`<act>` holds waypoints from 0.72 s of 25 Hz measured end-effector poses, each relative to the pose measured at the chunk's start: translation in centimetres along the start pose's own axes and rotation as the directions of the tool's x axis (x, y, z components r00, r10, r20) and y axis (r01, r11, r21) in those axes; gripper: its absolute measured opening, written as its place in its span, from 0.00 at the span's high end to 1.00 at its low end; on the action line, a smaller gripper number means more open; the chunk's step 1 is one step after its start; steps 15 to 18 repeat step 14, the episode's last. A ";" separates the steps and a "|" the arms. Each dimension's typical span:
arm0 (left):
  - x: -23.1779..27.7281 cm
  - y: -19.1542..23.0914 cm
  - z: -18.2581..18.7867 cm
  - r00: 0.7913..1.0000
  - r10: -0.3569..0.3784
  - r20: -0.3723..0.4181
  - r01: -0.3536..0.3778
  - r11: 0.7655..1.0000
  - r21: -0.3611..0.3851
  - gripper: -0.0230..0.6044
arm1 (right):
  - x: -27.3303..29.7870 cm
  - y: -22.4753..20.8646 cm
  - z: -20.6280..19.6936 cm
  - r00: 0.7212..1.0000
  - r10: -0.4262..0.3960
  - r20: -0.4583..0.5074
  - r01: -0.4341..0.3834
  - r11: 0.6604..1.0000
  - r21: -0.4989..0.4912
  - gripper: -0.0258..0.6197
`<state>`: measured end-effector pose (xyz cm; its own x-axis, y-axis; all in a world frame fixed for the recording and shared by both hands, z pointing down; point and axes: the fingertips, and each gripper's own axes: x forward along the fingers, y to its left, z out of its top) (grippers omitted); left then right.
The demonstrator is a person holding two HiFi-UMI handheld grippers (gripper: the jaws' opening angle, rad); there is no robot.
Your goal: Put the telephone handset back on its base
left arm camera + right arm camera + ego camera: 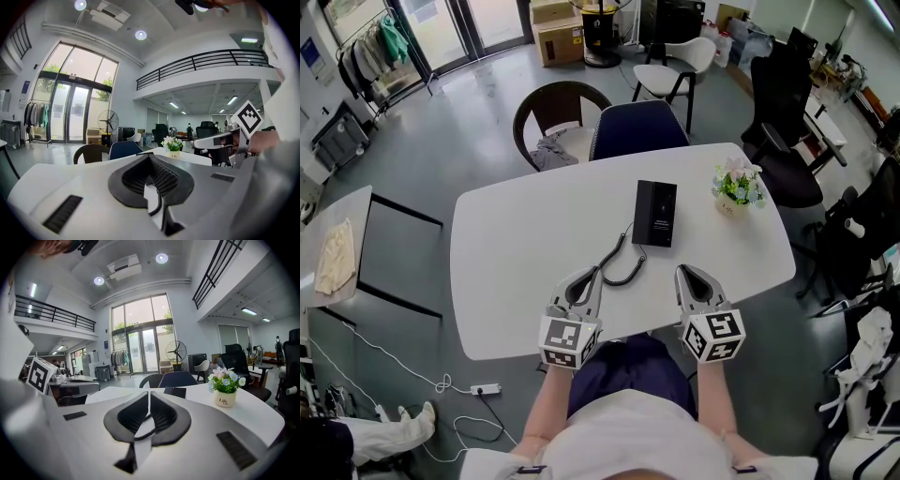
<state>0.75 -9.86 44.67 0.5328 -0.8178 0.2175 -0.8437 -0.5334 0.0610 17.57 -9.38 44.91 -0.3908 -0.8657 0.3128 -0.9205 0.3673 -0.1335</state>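
Note:
A black telephone (654, 213) lies flat on the white table (506, 253), beyond both grippers. From this height I cannot tell its handset apart from the base. Its coiled black cord (622, 264) loops from the phone's near left corner toward the left gripper. My left gripper (594, 273) rests at the table's near edge beside the cord, shut, nothing between its jaws. My right gripper (682, 271) sits a hand's width to the right, also shut and empty. The right gripper view shows the phone (175, 391) ahead and the cord (140, 430) below the closed tips.
A small white pot of flowers (737, 192) stands at the table's far right. A dark blue chair (637, 127) and a brown chair (553, 117) are at the far side. Black office chairs (783, 131) crowd the right; another table (333, 248) is left.

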 end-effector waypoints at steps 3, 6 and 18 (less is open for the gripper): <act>0.1 0.0 -0.1 1.000 -0.007 -0.005 0.007 1.000 -0.013 0.94 | 0.0 0.0 0.2 1.000 0.004 0.001 -0.004 1.000 0.002 0.90; 0.3 0.1 -0.3 1.000 -0.007 -0.011 0.007 1.000 -0.016 0.94 | 0.2 0.1 0.2 1.000 0.012 -0.002 -0.012 1.000 0.005 0.90; 0.7 0.0 -0.9 0.999 -0.019 -0.029 0.018 0.999 -0.027 0.94 | 0.9 0.2 -0.1 1.000 0.024 -0.012 -0.024 1.000 0.005 0.90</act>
